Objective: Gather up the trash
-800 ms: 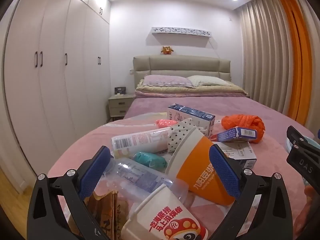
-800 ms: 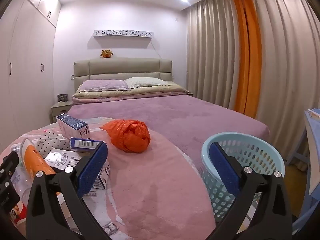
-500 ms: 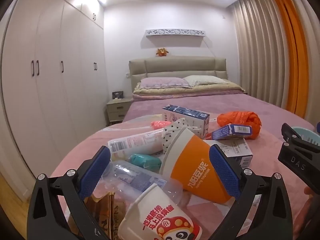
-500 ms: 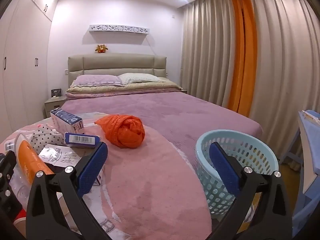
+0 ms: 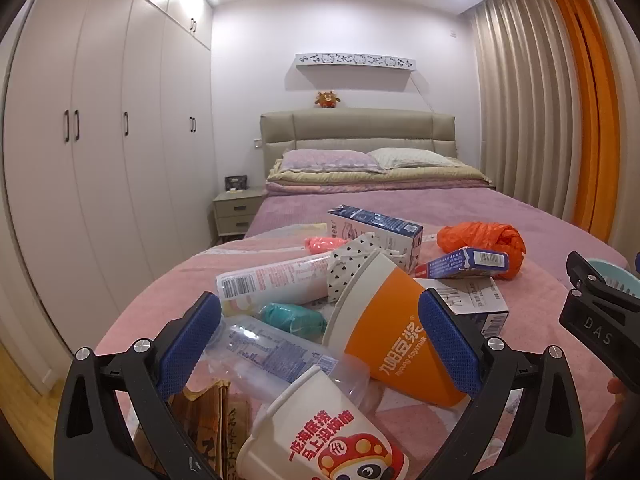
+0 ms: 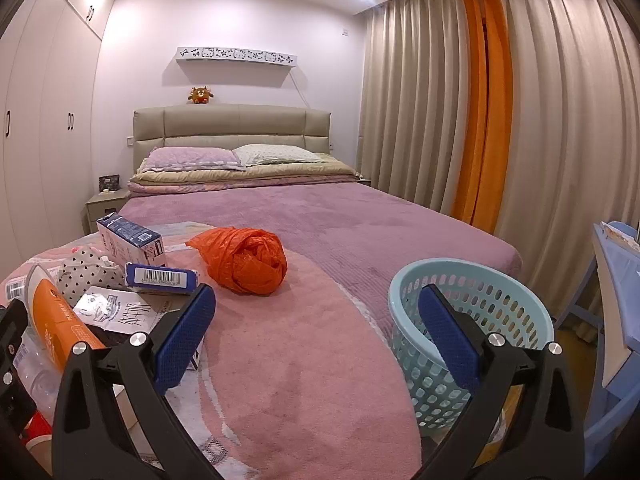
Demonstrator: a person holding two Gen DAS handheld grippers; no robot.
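Observation:
A heap of trash lies on the pink blanket at the foot of the bed. In the left wrist view my left gripper [image 5: 320, 336] hangs open just above it, over a clear plastic bottle [image 5: 276, 354], an orange soy-milk cup [image 5: 394, 330] and a white noodle cup [image 5: 320, 436]. Further back lie a white tube [image 5: 276, 280], milk cartons [image 5: 376, 230] and a crumpled orange bag [image 5: 484, 238]. My right gripper [image 6: 318, 338] is open over bare blanket, with the orange bag [image 6: 248, 262] ahead of it and a light blue basket [image 6: 472, 320] behind its right finger.
White wardrobes [image 5: 100, 160] line the left wall, with a nightstand [image 5: 236, 212] by the headboard. Curtains [image 6: 500, 120] hang along the right. A blue piece of furniture [image 6: 616, 280] stands right of the basket. Pillows [image 6: 224, 158] lie at the far end of the bed.
Both views have shifted slightly, so the trash and the basket sit a little lower and to the left in the frames. Both grippers stay open and nothing has been picked up.

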